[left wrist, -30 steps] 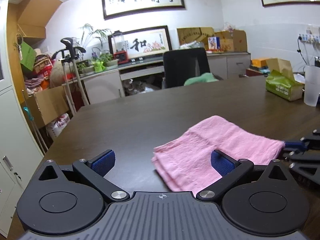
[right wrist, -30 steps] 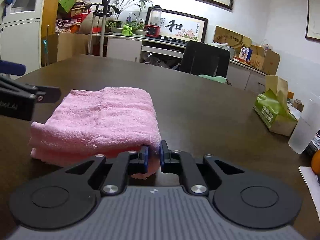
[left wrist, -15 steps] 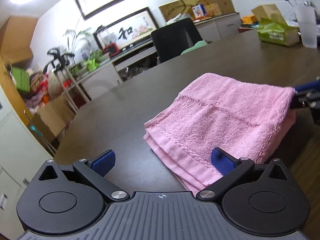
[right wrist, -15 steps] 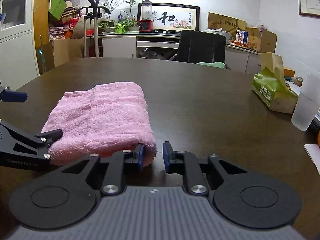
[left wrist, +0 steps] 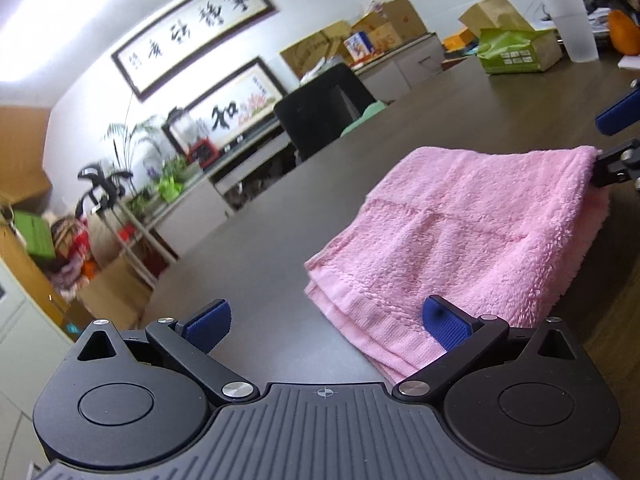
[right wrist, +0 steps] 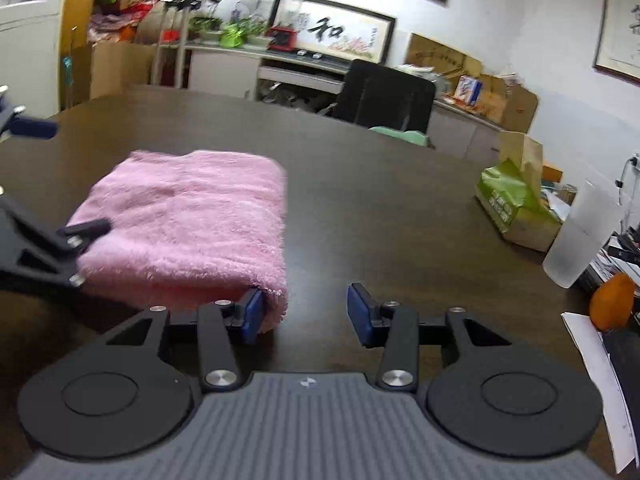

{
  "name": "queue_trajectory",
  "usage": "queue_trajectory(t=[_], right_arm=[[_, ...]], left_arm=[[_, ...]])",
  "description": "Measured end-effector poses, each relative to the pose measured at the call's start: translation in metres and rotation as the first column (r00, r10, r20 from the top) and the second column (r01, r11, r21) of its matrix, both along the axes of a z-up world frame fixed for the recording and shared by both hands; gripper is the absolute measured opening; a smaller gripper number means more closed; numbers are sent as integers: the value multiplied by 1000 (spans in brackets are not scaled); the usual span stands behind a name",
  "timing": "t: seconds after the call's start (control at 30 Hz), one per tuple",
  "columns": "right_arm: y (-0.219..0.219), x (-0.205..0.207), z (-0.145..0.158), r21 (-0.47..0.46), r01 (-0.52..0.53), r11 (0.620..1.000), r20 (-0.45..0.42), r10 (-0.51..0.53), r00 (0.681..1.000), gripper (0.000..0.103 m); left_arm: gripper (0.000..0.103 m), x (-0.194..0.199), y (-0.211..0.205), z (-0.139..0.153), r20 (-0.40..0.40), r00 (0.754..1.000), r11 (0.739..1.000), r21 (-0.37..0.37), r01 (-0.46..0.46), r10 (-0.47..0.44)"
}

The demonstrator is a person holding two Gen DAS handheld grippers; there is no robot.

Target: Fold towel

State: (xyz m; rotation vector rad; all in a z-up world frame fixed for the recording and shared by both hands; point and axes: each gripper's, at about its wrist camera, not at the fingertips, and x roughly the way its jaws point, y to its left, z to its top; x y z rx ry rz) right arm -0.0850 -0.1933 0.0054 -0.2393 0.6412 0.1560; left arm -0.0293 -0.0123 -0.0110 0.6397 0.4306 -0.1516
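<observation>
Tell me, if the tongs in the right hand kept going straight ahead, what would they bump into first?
Probably the dark table: the right tongs tilt down at bare wood. Their jaws have just been opening; the pink towel corner lies against the left pad, beside the path. Depth is hard to judge.

Towel [left wrist: 472,240], pink terry cloth, folded into a thick, several-layered rectangle with hemmed edges stacked at one end, lying flat on a dark table [left wrist: 280,248].

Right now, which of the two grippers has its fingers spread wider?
The left gripper: its blue pads stand far apart beside the pink towel. The right gripper, whose jaws have just been opening, shows a narrower gap.
</observation>
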Motion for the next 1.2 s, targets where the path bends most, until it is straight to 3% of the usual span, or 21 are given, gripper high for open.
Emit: queue_trajectory(t=[0.17,0.27,0.4,0.5,0.53,0.57,0.8,0.93,1.0,1.1,1.2], right_arm=[[-23,-12,42,226,-76,971,53,66,996,48],[-29,7,54,333,-148,931,110,118,987,49],[-32,63,30,627,-198,753,-8,261,965,44],[-26,87,6,609,-79,789,-140,204,969,42],[-24,92,-5,568,-29,823,-189,164,968,36],[-24,94,-8,558,-18,830,-199,154,968,35],[-16,116,-12,539,3,843,-197,122,973,34],[-8,131,-9,500,-37,865,-176,143,974,41],[-15,128,6,565,-69,822,-127,169,977,42],[-16,130,17,574,-106,812,-63,172,983,53],[-6,156,11,557,-112,823,-83,190,978,55]], left_arm=[[103,3,4,-4,13,1000,999,-45,20,-19],[103,2,3,-4,20,1000,999,-40,19,-18],[103,4,6,-1,5,1000,998,-63,12,-11],[103,6,7,1,-9,1000,997,-75,2,-3],[103,7,7,1,-13,1000,997,-77,-2,1],[103,8,8,2,-19,1000,997,-81,-11,9],[103,40,2,5,-35,989,984,-102,-147,144],[103,57,2,7,-49,978,968,-142,-207,202],[103,63,8,9,-51,975,959,-174,-222,216],[103,66,18,10,-56,973,954,-188,-232,225],[103,67,26,9,-72,966,948,-189,-258,248]])
